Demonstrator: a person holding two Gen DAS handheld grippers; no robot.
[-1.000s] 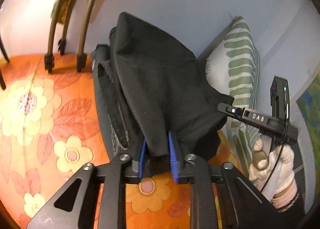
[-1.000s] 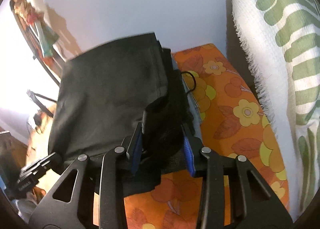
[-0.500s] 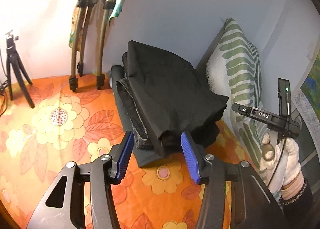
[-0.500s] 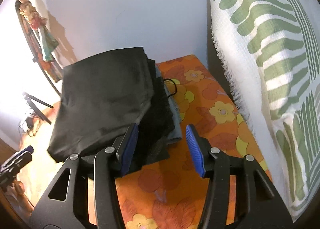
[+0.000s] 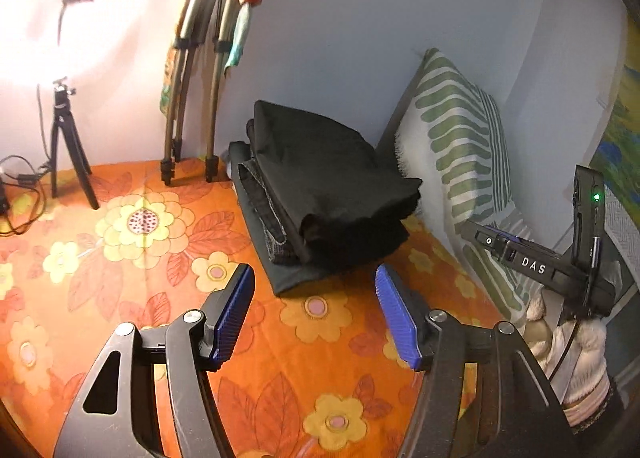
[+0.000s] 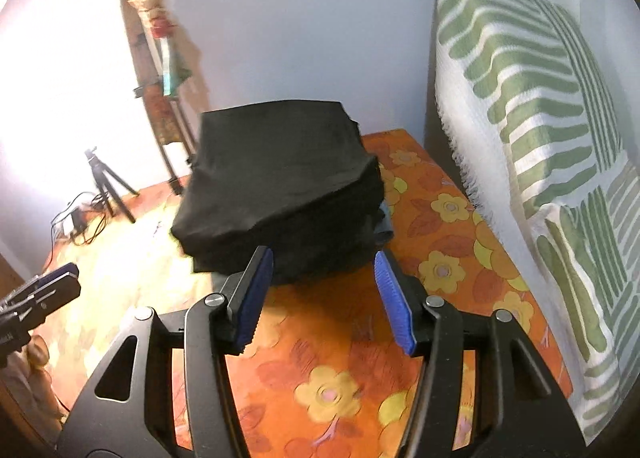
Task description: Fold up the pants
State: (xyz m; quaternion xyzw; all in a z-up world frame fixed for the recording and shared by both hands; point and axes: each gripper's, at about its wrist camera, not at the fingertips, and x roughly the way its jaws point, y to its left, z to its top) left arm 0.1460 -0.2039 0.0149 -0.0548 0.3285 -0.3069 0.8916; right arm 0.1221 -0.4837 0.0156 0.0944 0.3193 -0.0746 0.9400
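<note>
Strong white glare floods the upper left of both fisheye views, washing out the wall (image 5: 360, 18). The rest is dim and warm. Edges curve and darken. The right wrist view shows slight motion blur.

White letters "DAS" stand on the black bar-shaped body of the right gripper (image 5: 536, 264), at the scene's right.

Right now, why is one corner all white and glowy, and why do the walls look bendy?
Left wrist view: strong glare washes out the upper left wall above the small black tripod; the fisheye lens bends the walls. Right wrist view: glare bleaches the orange flowered bedspread at left, and the folded black pants look slightly blurred there.
</note>
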